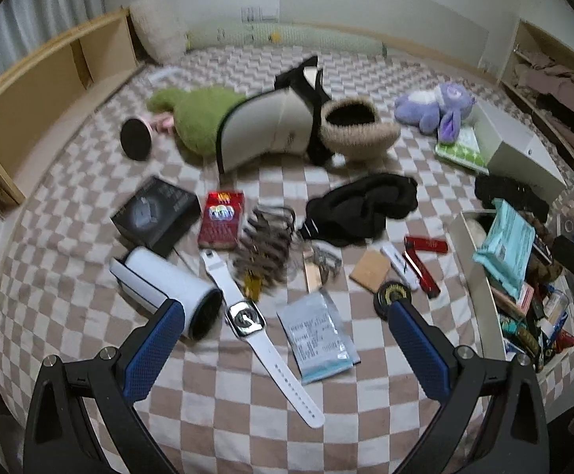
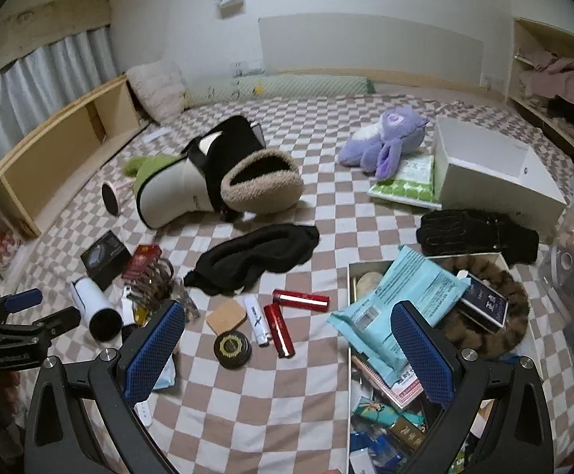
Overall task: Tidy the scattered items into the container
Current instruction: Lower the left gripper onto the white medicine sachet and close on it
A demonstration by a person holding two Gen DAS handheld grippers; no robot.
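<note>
Right wrist view: I count two red tubes (image 2: 300, 300), one round black compact (image 2: 232, 349) and one cork square (image 2: 226, 316) on the checkered bedspread (image 2: 267, 414), just left of the container (image 2: 350, 316) (already crammed). My right gripper (image 2: 287, 351) is spread wide, empty, above them. My left gripper (image 1: 285, 345) gapes too, over one white smartwatch (image 1: 247, 318).
</note>
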